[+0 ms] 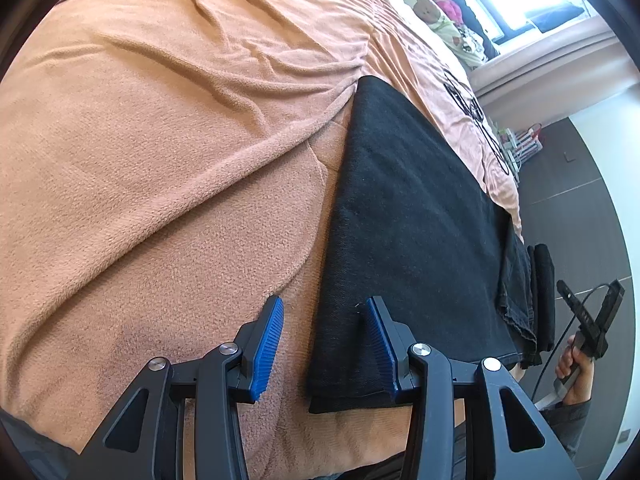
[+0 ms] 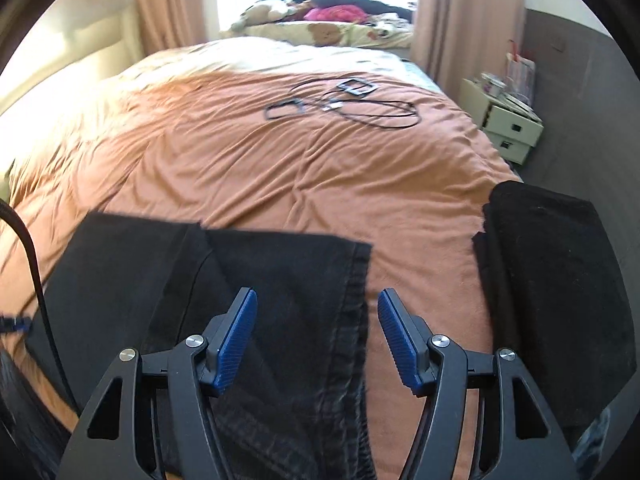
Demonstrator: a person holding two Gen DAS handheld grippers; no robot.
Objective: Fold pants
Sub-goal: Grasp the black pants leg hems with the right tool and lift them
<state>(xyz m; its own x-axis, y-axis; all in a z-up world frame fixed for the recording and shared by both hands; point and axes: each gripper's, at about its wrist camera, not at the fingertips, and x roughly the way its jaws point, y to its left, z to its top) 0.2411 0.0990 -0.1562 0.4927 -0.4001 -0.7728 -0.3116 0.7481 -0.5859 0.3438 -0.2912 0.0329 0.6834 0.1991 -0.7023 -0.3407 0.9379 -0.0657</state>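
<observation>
Black pants (image 1: 408, 220) lie flat along the near edge of an orange blanket (image 1: 160, 140). My left gripper (image 1: 324, 306) is open, its jaws straddling the pants' left corner edge, just above the cloth. In the right wrist view the pants (image 2: 280, 280) show a hemmed leg end with a seam. My right gripper (image 2: 316, 300) is open over that hem, the seam edge between its jaws. The right gripper also shows in the left wrist view (image 1: 592, 320), held in a hand beyond the pants' far end.
A folded black garment (image 2: 560, 300) lies at the bed's right edge. Black cables and frames (image 2: 344, 104) lie on the far blanket (image 2: 280, 168). Pillows and soft toys (image 2: 320, 20) sit by the window. White drawers (image 2: 512, 128) stand on the right. A black cable (image 2: 28, 248) hangs left.
</observation>
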